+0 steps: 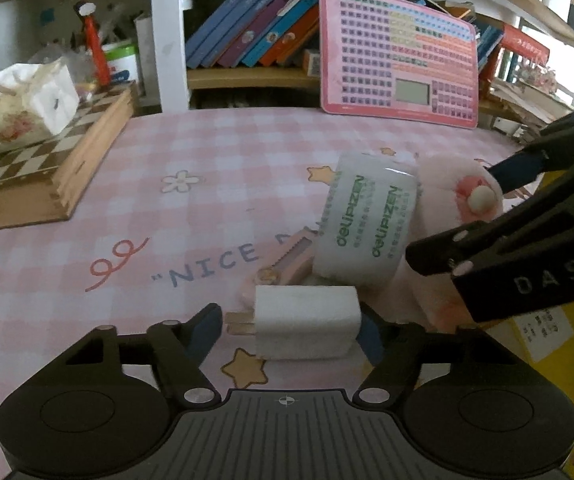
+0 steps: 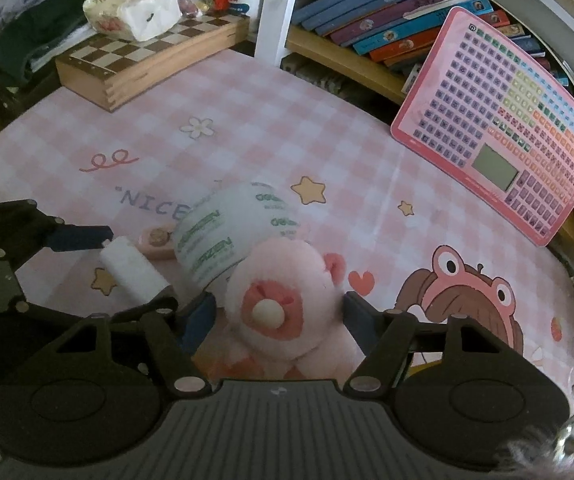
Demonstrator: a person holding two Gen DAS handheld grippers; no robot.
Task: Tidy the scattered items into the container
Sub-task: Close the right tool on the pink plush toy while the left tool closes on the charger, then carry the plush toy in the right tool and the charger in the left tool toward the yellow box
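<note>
A white plug adapter (image 1: pixel 306 322) lies on the pink checked table between the fingers of my left gripper (image 1: pixel 291 330), which stands open around it; it also shows in the right wrist view (image 2: pixel 133 276). A white tape roll with green print (image 1: pixel 367 228) (image 2: pixel 227 236) rests against a pink plush toy (image 2: pixel 287 304) (image 1: pixel 467 192). My right gripper (image 2: pixel 279 318) is open with its fingers on either side of the plush. A small pink item (image 2: pixel 159 240) lies under the roll. A yellow container (image 1: pixel 559 328) shows at the right edge.
A wooden chessboard box (image 1: pixel 47 176) with a tissue pack (image 1: pixel 23 112) stands at the back left. A pink keyboard toy (image 1: pixel 401 56) leans on the bookshelf (image 1: pixel 247 76) at the back.
</note>
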